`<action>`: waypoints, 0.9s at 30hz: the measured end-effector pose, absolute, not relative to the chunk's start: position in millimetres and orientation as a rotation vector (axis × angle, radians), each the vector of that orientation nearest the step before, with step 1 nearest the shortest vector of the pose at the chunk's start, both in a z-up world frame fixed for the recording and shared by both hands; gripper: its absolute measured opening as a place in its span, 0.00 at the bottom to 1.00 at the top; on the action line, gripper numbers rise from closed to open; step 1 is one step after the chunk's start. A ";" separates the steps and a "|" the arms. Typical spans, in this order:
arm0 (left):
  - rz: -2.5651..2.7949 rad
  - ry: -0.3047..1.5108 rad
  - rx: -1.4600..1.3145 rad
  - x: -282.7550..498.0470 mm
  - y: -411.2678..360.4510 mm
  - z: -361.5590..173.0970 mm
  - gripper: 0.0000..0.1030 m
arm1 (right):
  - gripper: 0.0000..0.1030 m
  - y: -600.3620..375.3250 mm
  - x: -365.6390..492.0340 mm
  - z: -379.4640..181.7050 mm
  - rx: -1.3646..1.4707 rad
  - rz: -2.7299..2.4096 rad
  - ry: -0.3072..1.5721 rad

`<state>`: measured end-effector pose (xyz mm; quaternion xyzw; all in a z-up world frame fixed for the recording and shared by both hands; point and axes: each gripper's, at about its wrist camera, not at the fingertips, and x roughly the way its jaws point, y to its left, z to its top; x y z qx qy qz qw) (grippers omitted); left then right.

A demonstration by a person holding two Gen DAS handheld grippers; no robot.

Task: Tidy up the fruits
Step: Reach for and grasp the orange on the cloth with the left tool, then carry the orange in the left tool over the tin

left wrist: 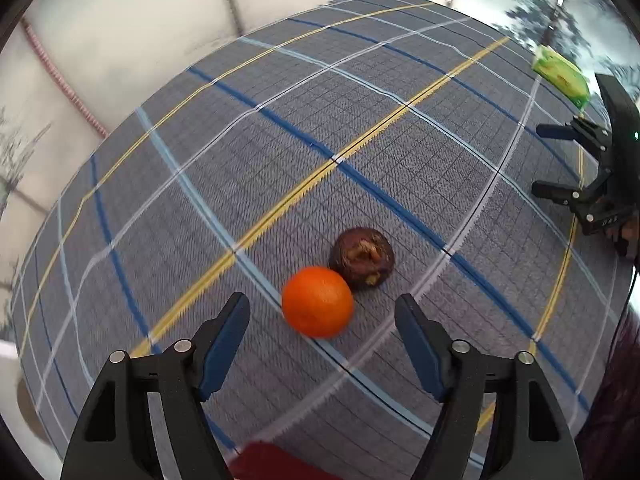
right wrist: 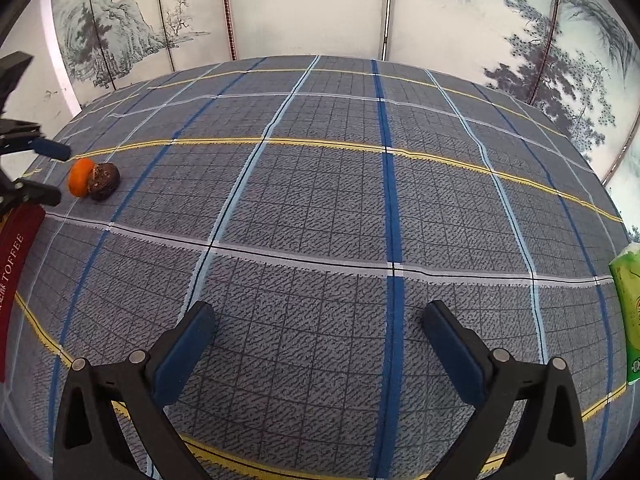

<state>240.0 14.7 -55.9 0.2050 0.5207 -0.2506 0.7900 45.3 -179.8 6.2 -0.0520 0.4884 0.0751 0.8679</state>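
Note:
An orange [left wrist: 317, 301] lies on the plaid tablecloth [left wrist: 280, 140], touching a dark brown-purple fruit [left wrist: 362, 258] just beyond it. My left gripper [left wrist: 322, 304] is open and empty, with the orange between and just ahead of its fingertips. Both fruits also show far left in the right wrist view, the orange [right wrist: 80, 177] and the dark fruit [right wrist: 105, 181], with the left gripper [right wrist: 58, 174] beside them. My right gripper [right wrist: 318, 314] is open and empty over bare cloth; it also shows at the right edge of the left wrist view [left wrist: 538, 160].
A red box marked TOFFEE [right wrist: 14, 272] lies at the table's left side, its corner below my left gripper [left wrist: 272, 462]. A green packet [right wrist: 628, 316] lies at the right edge, also seen in the left wrist view [left wrist: 562, 74]. Painted screens stand behind the table.

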 end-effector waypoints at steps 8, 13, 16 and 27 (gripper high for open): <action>-0.605 1.180 0.390 244.5 20.8 -75.8 0.39 | 1.00 -179.7 45.2 6.4 -0.108 0.156 1.023; -0.394 1.152 0.306 216.5 21.5 -59.4 0.39 | 1.00 -179.8 45.2 6.4 -0.108 0.156 1.023; -0.294 1.097 0.161 183.2 23.6 -30.5 0.39 | 1.00 -179.8 45.2 6.4 -0.108 0.157 1.023; -0.075 0.941 -0.016 59.4 9.9 6.2 0.39 | 1.00 -179.3 44.7 6.1 -0.107 0.152 1.023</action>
